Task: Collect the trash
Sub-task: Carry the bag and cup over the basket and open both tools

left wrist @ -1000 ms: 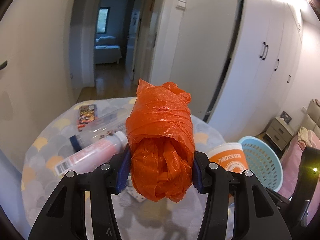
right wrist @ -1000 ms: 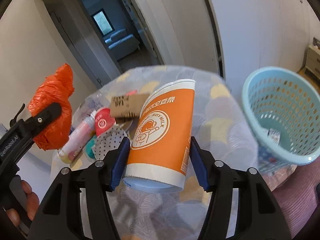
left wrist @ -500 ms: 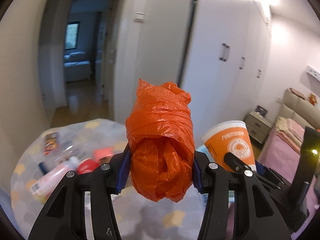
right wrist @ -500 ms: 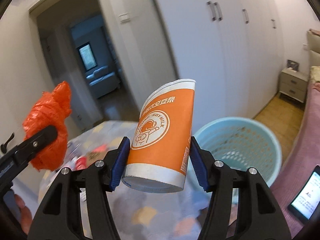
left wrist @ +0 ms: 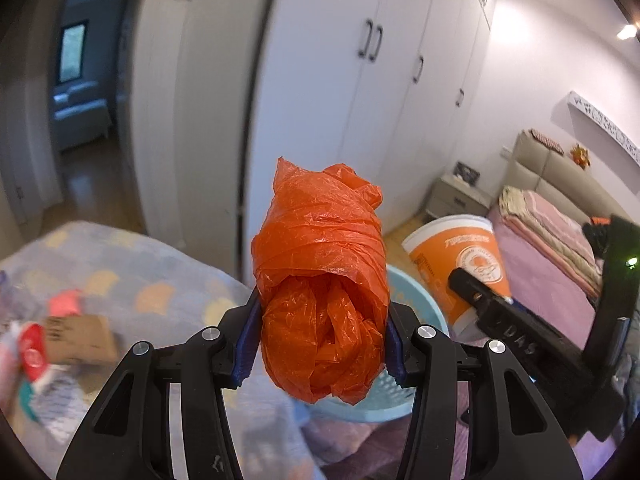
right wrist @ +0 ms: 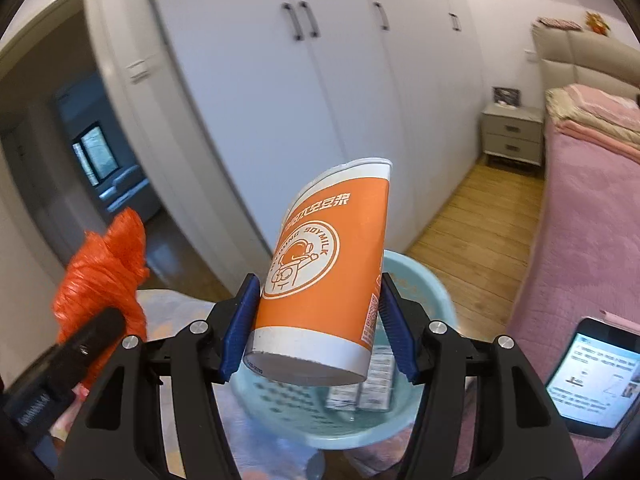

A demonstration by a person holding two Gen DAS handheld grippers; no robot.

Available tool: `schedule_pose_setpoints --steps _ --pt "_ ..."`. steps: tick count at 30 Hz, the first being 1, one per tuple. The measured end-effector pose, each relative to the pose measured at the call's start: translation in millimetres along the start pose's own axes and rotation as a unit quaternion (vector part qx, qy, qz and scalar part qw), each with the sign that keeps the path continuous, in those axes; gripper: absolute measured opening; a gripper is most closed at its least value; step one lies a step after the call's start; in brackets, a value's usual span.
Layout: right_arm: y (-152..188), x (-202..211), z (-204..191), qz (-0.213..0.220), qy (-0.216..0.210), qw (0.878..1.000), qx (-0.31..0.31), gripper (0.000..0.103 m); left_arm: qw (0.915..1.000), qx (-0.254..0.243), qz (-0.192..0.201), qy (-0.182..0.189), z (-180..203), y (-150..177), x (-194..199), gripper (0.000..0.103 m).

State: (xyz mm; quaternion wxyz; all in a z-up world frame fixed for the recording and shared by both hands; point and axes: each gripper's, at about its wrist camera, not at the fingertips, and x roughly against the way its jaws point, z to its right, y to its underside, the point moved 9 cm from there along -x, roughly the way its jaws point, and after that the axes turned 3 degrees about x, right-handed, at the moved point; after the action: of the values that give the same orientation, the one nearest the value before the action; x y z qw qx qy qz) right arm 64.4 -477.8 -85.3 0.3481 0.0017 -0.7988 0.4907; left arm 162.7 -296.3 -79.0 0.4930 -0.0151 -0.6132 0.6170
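Note:
My left gripper [left wrist: 320,344] is shut on a crumpled orange plastic bag [left wrist: 322,280] and holds it in the air over the near rim of a light blue perforated basket [left wrist: 424,312]. My right gripper [right wrist: 318,340] is shut on an orange and white soy milk paper cup [right wrist: 328,280], held above the same basket [right wrist: 412,292], which holds some small cartons [right wrist: 360,392]. The cup also shows in the left wrist view [left wrist: 460,264], and the bag in the right wrist view [right wrist: 104,276].
A round table with a patterned cloth [left wrist: 132,272] lies to the left, with a brown card piece [left wrist: 76,340] and other blurred trash on it. White wardrobe doors [right wrist: 340,80] stand behind. A pink bed [right wrist: 592,240] and a phone [right wrist: 588,376] are to the right.
Both grippers have swung right, away from the table and over the blue basket. The bag and the cup stay gripped.

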Motion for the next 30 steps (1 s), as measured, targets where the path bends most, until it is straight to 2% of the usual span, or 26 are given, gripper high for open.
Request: schedule_pose_setpoints --steps 5,12,18,24,26,30 --pt "7 -21 35 -0.024 0.026 0.999 -0.020 0.056 0.9986 -0.001 -0.053 -0.002 4 28 -50 0.049" --pt "17 -39 50 -0.050 0.037 0.998 -0.025 0.056 0.9948 -0.007 -0.101 0.001 11 53 -92 0.052" --pt "23 -51 51 -0.064 0.034 0.997 -0.026 0.057 0.9946 -0.003 -0.103 -0.006 15 51 -101 0.060" --pt "26 -60 47 -0.075 0.024 0.997 -0.027 0.059 0.9962 0.003 -0.086 -0.008 10 46 -84 0.066" --pt "27 -62 47 -0.076 0.023 0.996 -0.028 0.063 0.9966 0.005 -0.081 -0.008 7 43 -80 0.067" --pt "28 -60 43 -0.075 0.019 0.997 -0.027 0.064 0.9975 0.011 -0.069 -0.010 1 40 -68 0.067"
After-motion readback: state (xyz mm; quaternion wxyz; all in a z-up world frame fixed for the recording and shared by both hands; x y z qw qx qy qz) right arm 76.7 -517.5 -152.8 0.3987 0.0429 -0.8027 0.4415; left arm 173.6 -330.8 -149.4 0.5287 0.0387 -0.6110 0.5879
